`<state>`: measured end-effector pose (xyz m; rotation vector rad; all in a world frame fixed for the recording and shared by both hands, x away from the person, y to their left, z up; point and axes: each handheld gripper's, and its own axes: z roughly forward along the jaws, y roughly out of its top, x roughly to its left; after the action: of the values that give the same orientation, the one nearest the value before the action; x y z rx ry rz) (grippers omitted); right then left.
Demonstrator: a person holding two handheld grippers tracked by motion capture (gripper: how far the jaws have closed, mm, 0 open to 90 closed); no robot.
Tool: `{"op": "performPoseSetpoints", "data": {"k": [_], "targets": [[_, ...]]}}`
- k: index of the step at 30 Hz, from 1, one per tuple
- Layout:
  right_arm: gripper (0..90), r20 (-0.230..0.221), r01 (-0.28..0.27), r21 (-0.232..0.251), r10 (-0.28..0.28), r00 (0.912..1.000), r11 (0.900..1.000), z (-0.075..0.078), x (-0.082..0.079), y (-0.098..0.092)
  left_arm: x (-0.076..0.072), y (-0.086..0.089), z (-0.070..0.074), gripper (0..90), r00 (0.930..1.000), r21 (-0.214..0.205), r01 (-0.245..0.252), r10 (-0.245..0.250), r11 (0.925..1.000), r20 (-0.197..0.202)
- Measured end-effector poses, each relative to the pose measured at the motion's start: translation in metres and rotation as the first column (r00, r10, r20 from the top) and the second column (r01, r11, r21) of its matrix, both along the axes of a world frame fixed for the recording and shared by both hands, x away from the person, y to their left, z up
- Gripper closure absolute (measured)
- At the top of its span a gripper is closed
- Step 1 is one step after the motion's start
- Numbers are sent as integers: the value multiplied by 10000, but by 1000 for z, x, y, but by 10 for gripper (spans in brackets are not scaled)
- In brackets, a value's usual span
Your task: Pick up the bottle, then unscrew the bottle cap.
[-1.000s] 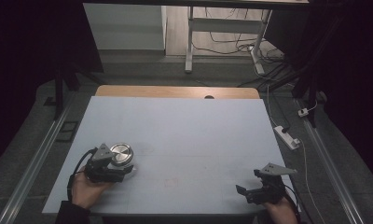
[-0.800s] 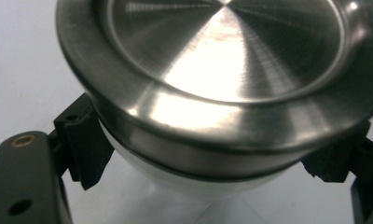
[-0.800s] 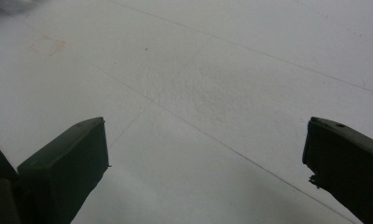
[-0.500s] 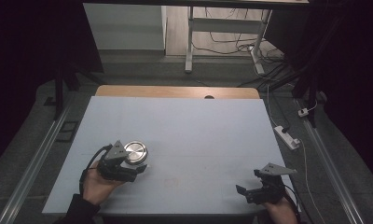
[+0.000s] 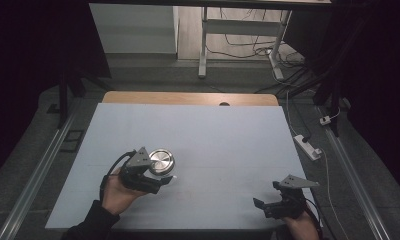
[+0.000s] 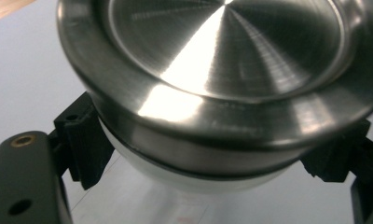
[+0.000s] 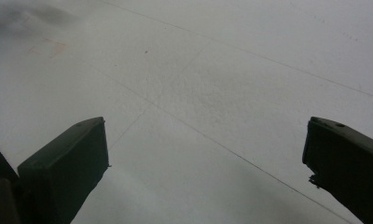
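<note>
A round brushed-steel tin (image 5: 162, 161) with a raised rim is held a little above the pale table (image 5: 223, 140) at the front left. My left gripper (image 5: 164, 172) is shut on it, with a black jaw on each side. In the left gripper view the steel tin (image 6: 222, 70) looms close and tilted, a white lower part showing under its rim, and the left gripper (image 6: 208, 156) clamps it from both sides. My right gripper (image 5: 264, 196) rests near the front right edge, jaws pointing left. It is open (image 7: 203, 133) over bare table.
A wooden strip (image 5: 188, 98) runs along the table's far edge. On the floor to the right lies a white power strip (image 5: 308, 146) with cables. A desk frame (image 5: 204, 45) stands beyond the table. Metal rails (image 5: 33, 170) flank both sides.
The left gripper has carried the steel tin to the right, toward the table's middle. The right gripper has stayed still.
</note>
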<state>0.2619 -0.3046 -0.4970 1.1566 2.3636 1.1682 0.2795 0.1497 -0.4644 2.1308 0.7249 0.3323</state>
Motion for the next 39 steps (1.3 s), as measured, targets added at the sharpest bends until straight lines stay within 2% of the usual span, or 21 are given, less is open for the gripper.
{"op": "performPoseSetpoints", "data": {"k": [7,12,21,25,39], "targets": [[2,147,-133,-221,136,9998,9997,1,-1,2,5,-24,3,161,9981,132,607,-608,9981,56],[2,261,-310,-184,315,9992,9993,3,-3,6,7,-38,3,161,9956,153,926,-928,9956,142],[1,474,-585,-21,586,9972,9983,8,-5,15,10,-57,2,161,9906,167,1366,-1367,9905,63],[1,531,-761,8,760,9957,9971,10,-6,19,8,-60,1,161,9885,250,1509,-1510,9882,29],[0,614,-1160,157,1149,9915,9931,15,-6,31,6,-58,2,161,9896,148,1440,-1441,9895,51]]}}
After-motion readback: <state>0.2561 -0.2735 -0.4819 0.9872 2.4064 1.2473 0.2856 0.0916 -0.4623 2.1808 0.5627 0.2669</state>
